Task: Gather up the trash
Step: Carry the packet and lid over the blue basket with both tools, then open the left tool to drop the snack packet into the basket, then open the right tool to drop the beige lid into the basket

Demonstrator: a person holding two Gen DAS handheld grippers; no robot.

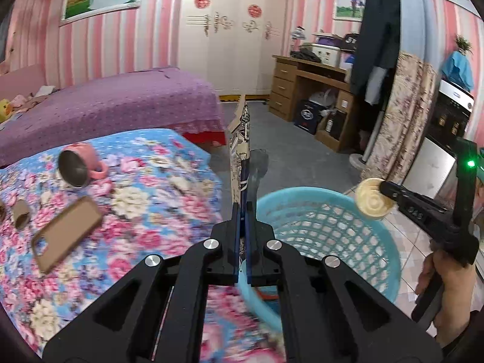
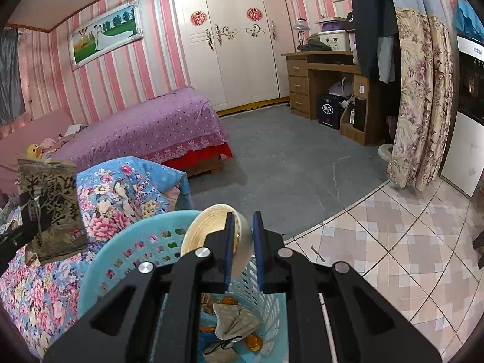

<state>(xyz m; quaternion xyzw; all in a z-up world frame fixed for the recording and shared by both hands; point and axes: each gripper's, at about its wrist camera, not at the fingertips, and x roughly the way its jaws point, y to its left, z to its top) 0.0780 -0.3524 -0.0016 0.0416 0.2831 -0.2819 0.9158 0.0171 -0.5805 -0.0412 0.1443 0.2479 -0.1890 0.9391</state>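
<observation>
My left gripper (image 1: 242, 208) is shut on a flat printed snack packet (image 1: 240, 151), seen edge-on and standing up from the pads beside the rim of the blue plastic basket (image 1: 326, 230). The right wrist view shows that packet (image 2: 51, 205) face-on at the left, over the floral table. My right gripper (image 2: 243, 220) is shut on a cream paper cup (image 2: 211, 227) held over the basket (image 2: 127, 242), which holds wrappers and scraps (image 2: 233, 320). From the left wrist view, the cup (image 1: 373, 199) hangs at the basket's far right rim.
On the floral tablecloth (image 1: 145, 211) lie a tipped pink mug (image 1: 80, 166), a brown phone case (image 1: 65, 236) and a cardboard tube (image 1: 21, 213). A purple bed (image 2: 145, 127), a wooden desk (image 2: 320, 78) and a flowered curtain (image 2: 420, 99) ring the grey floor.
</observation>
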